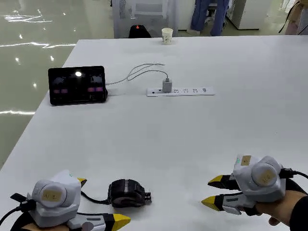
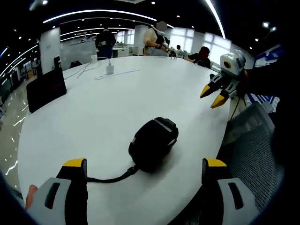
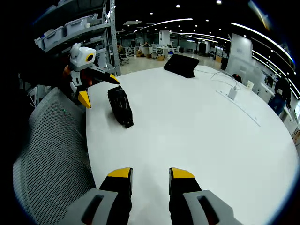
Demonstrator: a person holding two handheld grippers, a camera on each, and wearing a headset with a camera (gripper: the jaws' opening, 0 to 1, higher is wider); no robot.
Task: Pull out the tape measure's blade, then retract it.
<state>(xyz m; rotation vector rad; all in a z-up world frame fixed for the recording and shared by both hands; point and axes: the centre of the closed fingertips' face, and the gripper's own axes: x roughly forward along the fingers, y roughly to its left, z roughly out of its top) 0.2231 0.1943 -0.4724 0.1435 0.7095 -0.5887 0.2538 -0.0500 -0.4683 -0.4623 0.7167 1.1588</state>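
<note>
At the bottom of the head view, the white table [image 1: 168,139] has its near edge close under both grippers. In the left gripper view that edge curves just past the tape measure, with grey mesh [image 2: 253,136] beyond it.

The left gripper [image 1: 101,201], lower left, has its jaws spread wide and grips nothing. The black tape measure [image 1: 127,193] lies on the table just ahead of its yellow tips, in line with the gap between them and touching neither. A thin black cord [image 2: 110,178] runs from the tape measure back toward one jaw.

The right gripper [image 1: 212,191], lower right, points left toward the tape measure, well apart from it, with bare tabletop between. Its jaws stand a little apart and hold nothing.

The middle of the table is bare and wide open. The table's left edge slants from the lower left to the upper left, with glossy floor [image 1: 33,29] beyond.

Farther back, a dark tablet [image 1: 77,85] stands at upper left. A white power strip [image 1: 180,91] with a plugged-in charger [image 1: 167,85] lies at upper centre. A paper cup [image 1: 167,35] sits by the far edge.
</note>
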